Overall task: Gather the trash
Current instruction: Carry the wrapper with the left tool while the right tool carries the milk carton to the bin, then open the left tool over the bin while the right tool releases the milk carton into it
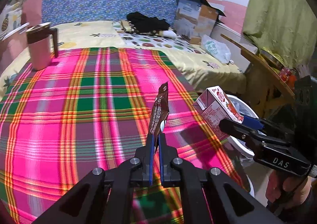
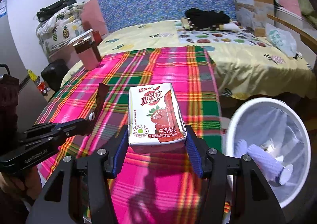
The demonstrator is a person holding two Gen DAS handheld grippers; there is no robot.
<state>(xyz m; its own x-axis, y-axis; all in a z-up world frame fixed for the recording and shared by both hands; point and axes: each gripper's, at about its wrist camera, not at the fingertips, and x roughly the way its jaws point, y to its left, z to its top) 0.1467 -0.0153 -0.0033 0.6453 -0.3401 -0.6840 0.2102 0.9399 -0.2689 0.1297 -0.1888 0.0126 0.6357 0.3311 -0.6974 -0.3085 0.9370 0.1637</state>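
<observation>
My left gripper is shut on a brown coffee sachet, held upright above the pink plaid cloth. It also shows in the right wrist view at the left with the sachet. My right gripper is shut on a white and red strawberry milk carton, above the cloth's right part. The carton and right gripper show at the right of the left wrist view. A white trash bin with a plastic liner stands at the right, beside the bed.
A pink mug with a brown lid stands at the cloth's far left corner. Black clothes, a cardboard box and a plastic bag lie on the yellow sheet behind. A wooden table is at the right.
</observation>
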